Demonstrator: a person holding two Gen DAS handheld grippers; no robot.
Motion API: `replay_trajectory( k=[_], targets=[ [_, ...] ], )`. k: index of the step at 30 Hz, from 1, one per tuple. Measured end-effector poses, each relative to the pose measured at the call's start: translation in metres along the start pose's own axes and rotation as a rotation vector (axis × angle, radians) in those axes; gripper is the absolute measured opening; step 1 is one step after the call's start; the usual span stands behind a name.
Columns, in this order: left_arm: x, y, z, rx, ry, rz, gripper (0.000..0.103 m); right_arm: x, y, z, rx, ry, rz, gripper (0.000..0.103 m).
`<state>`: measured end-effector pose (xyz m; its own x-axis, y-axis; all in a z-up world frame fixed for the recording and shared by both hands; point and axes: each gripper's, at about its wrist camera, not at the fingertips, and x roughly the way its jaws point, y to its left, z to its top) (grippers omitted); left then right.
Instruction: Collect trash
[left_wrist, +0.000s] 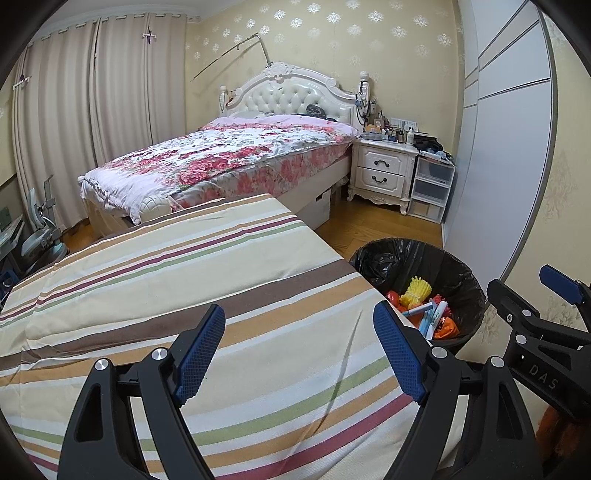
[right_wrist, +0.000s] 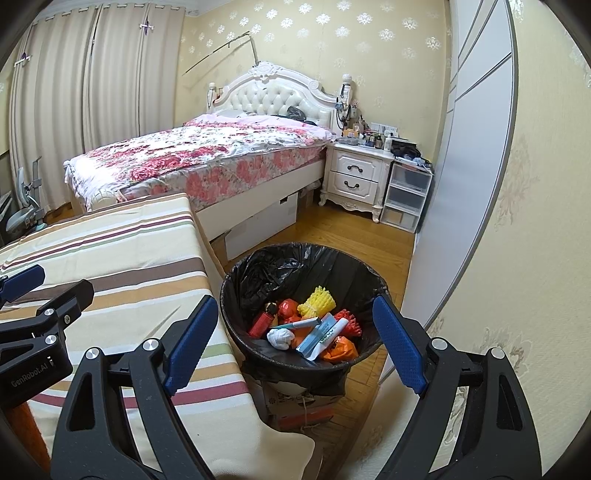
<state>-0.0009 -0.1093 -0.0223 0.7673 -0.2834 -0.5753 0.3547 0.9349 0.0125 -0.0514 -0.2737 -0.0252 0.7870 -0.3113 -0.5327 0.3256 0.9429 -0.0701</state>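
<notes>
Both grippers, left (left_wrist: 299, 350) and right (right_wrist: 295, 343), hover with fingers spread wide, holding nothing; the striped surface (left_wrist: 184, 277) shows no litter, and the trash (right_wrist: 310, 325) sits in the lined bin (right_wrist: 236, 284) beside it — collection apparently complete.

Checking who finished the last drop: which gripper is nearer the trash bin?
Right. The right gripper hangs over the trash bin, jaws open and empty. The left gripper sits over the striped cloth beside it.

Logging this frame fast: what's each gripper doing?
Left gripper: open, holding nothing, over the striped cloth.
Right gripper: open, empty, by the trash bin.
</notes>
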Motion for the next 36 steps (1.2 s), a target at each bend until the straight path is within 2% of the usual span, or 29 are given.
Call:
replay_trajectory(
  k=[32,36],
  targets=[
    [-0.0005,0.0001,-0.0003,-0.028,0.007,0.006,0.080,-0.0009,0.0008,0.0011,-0.002,0.000,0.001,0.084],
    [-0.0009,0.0017,-0.0003,-0.036,0.003,0.004,0.084,-0.0011,0.0013,0.0015,-0.003,0.001,0.002,0.084]
  ],
)
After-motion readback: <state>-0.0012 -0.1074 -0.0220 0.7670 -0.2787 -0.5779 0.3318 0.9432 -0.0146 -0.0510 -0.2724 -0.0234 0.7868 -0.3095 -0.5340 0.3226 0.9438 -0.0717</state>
